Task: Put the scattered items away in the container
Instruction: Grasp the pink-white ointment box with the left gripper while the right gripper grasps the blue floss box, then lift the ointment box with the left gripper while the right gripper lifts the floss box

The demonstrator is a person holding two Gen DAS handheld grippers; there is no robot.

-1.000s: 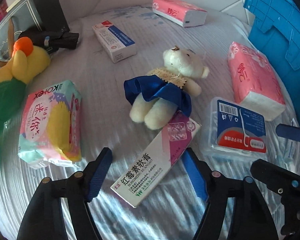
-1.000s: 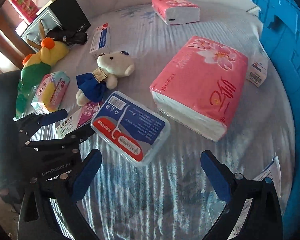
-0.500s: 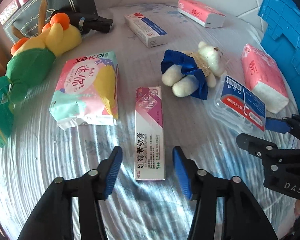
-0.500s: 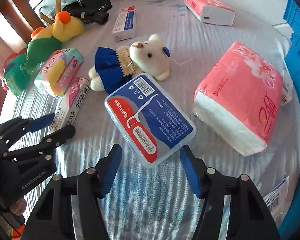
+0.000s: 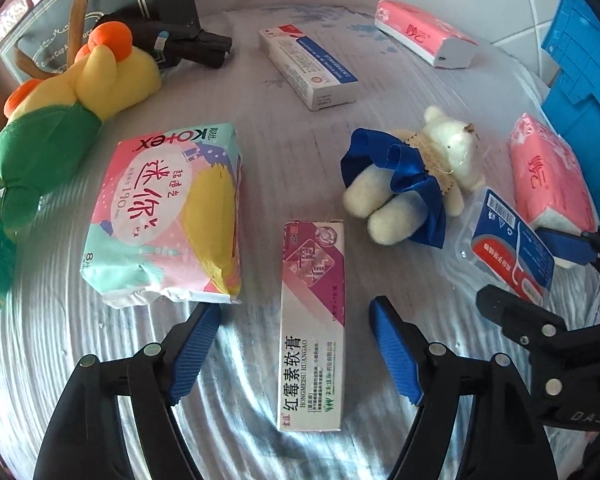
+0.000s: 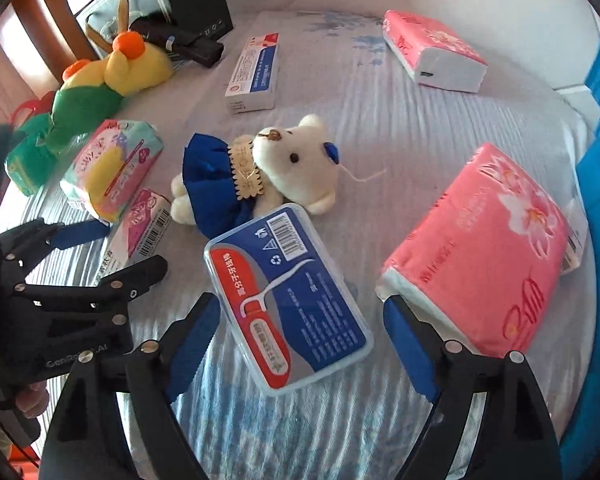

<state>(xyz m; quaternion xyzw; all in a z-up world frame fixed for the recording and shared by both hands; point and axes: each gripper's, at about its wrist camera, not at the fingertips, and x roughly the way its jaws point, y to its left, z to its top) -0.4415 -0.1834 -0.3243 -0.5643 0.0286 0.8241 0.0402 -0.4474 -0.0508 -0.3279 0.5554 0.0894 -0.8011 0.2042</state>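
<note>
Striped grey cloth covers the worktop [image 5: 308, 152]; at its far right I see only the outer wall of the blue container [image 5: 580, 80], its inside hidden. My left tool [image 5: 294, 344] has just been opening and straddles the ointment box [image 5: 314, 320], long axis running near to far, untouched. My right tool [image 6: 300, 344], also just opening, straddles the floss box [image 6: 288, 296], tilted diagonally, unpressed.

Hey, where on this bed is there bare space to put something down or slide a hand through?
Free: the stretch between the blue-white box and the far pink tissue pack. Crowded: around the teddy bear, floss case and ointment box.
</note>
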